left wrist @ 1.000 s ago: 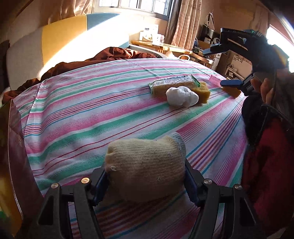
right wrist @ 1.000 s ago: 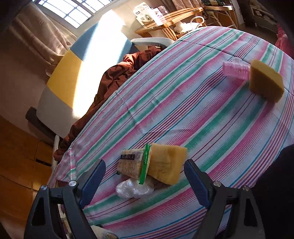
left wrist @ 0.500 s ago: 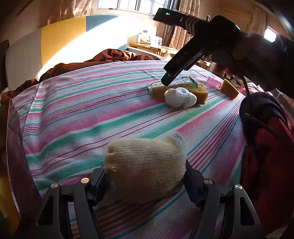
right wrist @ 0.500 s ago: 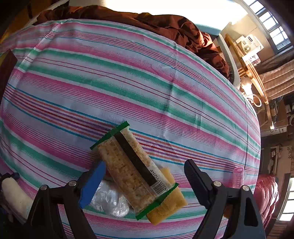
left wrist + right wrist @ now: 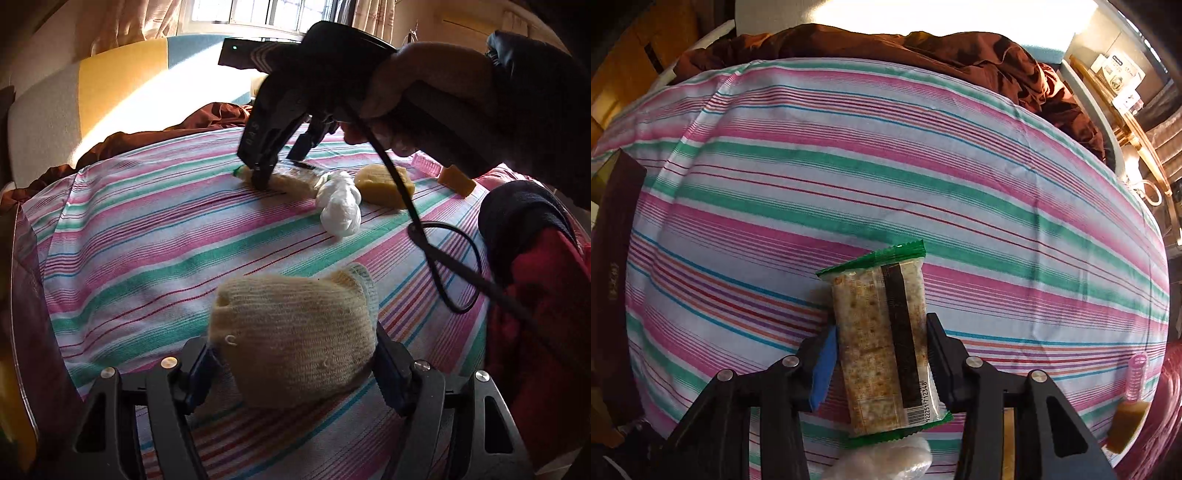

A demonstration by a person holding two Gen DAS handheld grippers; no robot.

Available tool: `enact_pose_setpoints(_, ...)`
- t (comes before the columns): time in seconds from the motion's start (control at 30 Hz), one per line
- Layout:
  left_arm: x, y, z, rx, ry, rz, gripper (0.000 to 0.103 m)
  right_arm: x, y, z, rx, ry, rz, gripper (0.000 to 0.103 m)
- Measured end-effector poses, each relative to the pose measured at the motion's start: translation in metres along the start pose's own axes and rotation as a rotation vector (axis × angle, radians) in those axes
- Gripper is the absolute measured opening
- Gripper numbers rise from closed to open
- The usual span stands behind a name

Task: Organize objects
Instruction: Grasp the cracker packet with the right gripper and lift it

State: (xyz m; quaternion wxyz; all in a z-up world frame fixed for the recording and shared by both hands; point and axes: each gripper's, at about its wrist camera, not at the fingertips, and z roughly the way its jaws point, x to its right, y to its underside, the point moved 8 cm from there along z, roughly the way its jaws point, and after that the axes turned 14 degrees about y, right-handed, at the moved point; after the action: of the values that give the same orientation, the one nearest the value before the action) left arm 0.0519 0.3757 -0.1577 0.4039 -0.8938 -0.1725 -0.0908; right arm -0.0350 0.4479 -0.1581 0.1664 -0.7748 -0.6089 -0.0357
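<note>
A cream knitted glove (image 5: 295, 332) lies bunched on the striped bedsheet (image 5: 147, 240), and my left gripper (image 5: 295, 350) is shut on it, pads against both sides. Farther back, a green-edged cracker packet (image 5: 879, 350) rests flat on the sheet. My right gripper (image 5: 879, 332) points down over it, jaws closing, with both pads touching its long sides. In the left wrist view a hand holds that right gripper (image 5: 277, 166) over the cracker packet (image 5: 295, 181). A crumpled white plastic bag (image 5: 340, 206) and a yellow sponge (image 5: 384, 184) lie just beside the packet.
A smaller sponge piece (image 5: 456, 181) and a pink ribbed item (image 5: 426, 164) sit near the bed's right edge. A black cable (image 5: 443, 258) loops over the sheet. Red and dark clothing (image 5: 535, 295) is at the right, a brown blanket (image 5: 923, 48) at the back, a dark box (image 5: 613, 277) at the left.
My right gripper swung in over the cracker packet, rolled, dropped low and narrowed its jaws onto the packet's sides. The left gripper and glove stayed put.
</note>
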Motion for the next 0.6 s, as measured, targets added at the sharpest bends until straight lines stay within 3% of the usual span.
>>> enact_pose_setpoints(0.1,0.001,0.0,0.0,0.001,-0.005,0.005,0.074,-0.02,-0.001,-0.003,0.006,-0.076,0.032,0.048)
enact_pose_setpoints(0.17,0.001,0.0,0.0,0.001,-0.001,0.002,0.074,-0.025,0.001,-0.004,0.007,-0.113,0.074,0.06)
enact_pose_setpoints(0.23,0.001,0.0,0.0,0.003,-0.001,0.001,0.074,-0.03,0.005,-0.005,0.023,-0.116,0.057,0.071)
enact_pose_setpoints(0.33,0.002,0.0,0.001,0.003,-0.002,0.002,0.074,-0.03,0.019,-0.007,0.05,-0.094,0.034,0.073)
enact_pose_setpoints(0.47,0.002,0.0,0.001,0.005,-0.002,0.001,0.074,-0.021,0.045,-0.011,0.063,-0.092,0.052,0.069)
enact_pose_setpoints(0.53,0.003,0.0,0.001,0.005,-0.004,0.003,0.074,-0.024,0.053,-0.016,0.088,-0.07,0.06,0.047)
enact_pose_setpoints(0.6,0.003,0.001,0.001,0.006,-0.006,0.003,0.074,-0.017,0.065,-0.017,0.096,-0.066,0.076,0.046)
